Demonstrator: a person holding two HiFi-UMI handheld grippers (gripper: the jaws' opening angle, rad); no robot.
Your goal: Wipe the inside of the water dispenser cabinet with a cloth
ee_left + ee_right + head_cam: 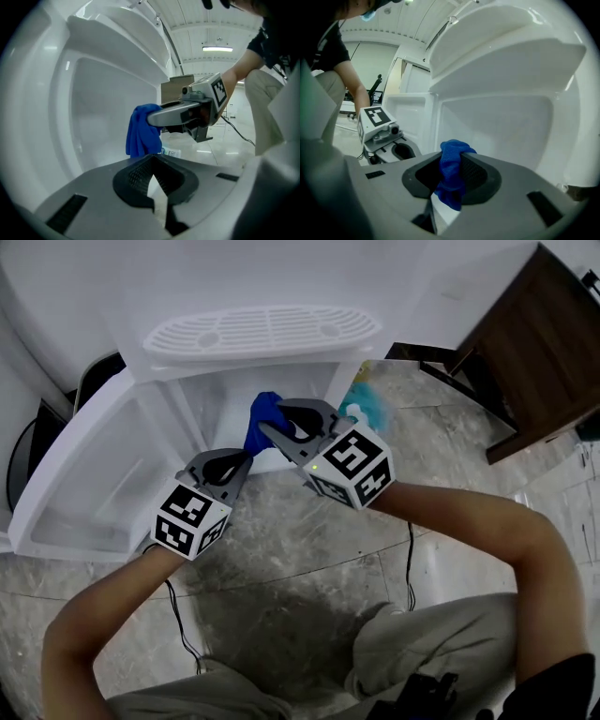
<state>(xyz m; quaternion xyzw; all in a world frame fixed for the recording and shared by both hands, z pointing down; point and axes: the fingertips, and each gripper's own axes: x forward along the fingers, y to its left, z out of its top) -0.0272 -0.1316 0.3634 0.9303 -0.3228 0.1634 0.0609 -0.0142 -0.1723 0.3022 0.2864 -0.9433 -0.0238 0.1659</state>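
The white water dispenser cabinet stands open in front of me, its door swung out to the left. My right gripper is shut on a bunched blue cloth, held at the mouth of the cabinet. In the right gripper view the cloth is pinched between the jaws, facing the cabinet's white back wall. My left gripper is shut with nothing in it, just left of and below the right one. From the left gripper view I see the cloth hanging off the right gripper.
A perforated white drip tray tops the cabinet. A light blue item lies on the floor to the cabinet's right. A dark wooden cabinet stands at the far right. Cables trail over the marble floor by my knees.
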